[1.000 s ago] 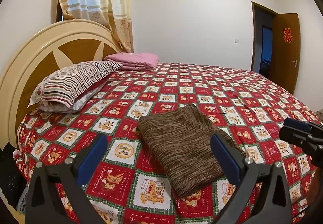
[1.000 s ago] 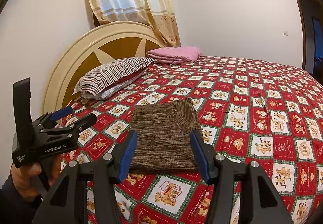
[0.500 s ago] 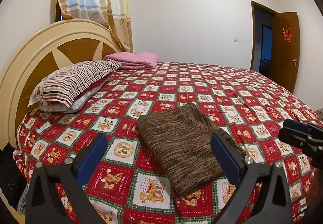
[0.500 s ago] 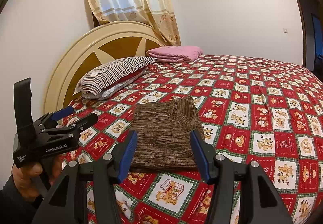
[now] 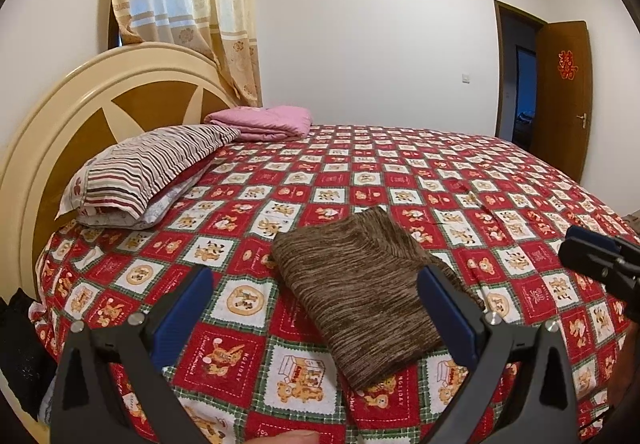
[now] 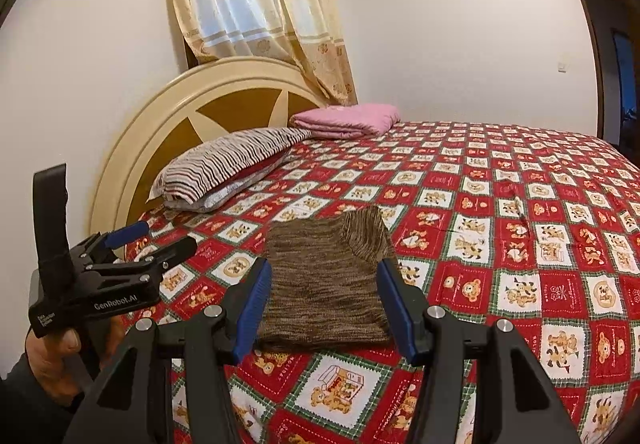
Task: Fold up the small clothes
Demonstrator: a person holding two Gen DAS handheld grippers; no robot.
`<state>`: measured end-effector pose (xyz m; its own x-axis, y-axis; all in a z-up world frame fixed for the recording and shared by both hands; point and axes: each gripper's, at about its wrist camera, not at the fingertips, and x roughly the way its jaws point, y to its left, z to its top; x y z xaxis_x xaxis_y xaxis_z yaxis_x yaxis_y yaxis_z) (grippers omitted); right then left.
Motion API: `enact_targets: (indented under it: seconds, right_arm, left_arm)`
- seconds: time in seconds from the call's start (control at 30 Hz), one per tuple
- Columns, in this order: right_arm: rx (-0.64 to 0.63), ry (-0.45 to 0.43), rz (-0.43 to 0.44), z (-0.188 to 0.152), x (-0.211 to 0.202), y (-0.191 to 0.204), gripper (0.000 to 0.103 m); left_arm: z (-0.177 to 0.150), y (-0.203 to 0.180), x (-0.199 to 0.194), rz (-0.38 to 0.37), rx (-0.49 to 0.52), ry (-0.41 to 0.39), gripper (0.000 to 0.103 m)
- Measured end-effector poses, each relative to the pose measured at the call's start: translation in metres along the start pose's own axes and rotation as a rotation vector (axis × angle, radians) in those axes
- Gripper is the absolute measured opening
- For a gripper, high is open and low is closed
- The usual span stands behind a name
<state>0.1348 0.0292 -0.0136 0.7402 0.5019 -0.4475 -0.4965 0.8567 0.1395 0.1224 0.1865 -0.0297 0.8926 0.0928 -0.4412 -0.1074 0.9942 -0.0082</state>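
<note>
A folded brown knit garment with fine darker streaks (image 5: 360, 300) lies flat on the red, white and green checked bedspread printed with teddy bears (image 5: 460, 180), near the bed's front edge and well apart from the pillows. The left gripper (image 5: 316, 300), black with blue pads, hovers above the front of the bed with its jaws spread wide and nothing between them; the garment shows partly between its fingers, with its right side running behind the right finger. In the right wrist view the right gripper (image 6: 324, 298), of the same black and blue build, also has its jaws spread apart, and the garment (image 6: 328, 284) fills the gap between them without touching either pad as far as can be told. The left gripper (image 6: 156, 244) appears there at the left, held in a hand (image 6: 60, 356). At the head of the bed a striped pillow (image 5: 156, 164) rests on another pillow against the rounded cream and brown headboard (image 5: 100, 100), and a folded pink blanket (image 5: 264, 122) lies just beyond it.
</note>
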Motion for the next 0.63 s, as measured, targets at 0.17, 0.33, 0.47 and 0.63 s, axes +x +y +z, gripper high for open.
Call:
enact_targets:
  seconds: [0.17, 0.33, 0.47, 0.63]
  right_arm:
    - [0.011, -0.012, -0.001, 0.0016, -0.0036, -0.0032, 0.056]
    - [0.009, -0.008, 0.002, 0.001, -0.0028, -0.0027, 0.056]
    - [0.006, 0.001, 0.004, -0.0006, -0.0006, -0.0015, 0.056]
    - [0.005, 0.017, 0.005, -0.0031, 0.0027, -0.0006, 0.056]
  left_arm:
    - [0.0017, 0.0013, -0.0012, 0.018, 0.0, -0.006, 0.103]
    - [0.0025, 0.0036, 0.0007, 0.033, 0.007, -0.001, 0.103]
    - [0.0023, 0.0052, 0.0037, 0.042, 0.015, 0.001, 0.103]
    - [0.0016, 0.0067, 0.0066, 0.032, 0.022, 0.003, 0.103]
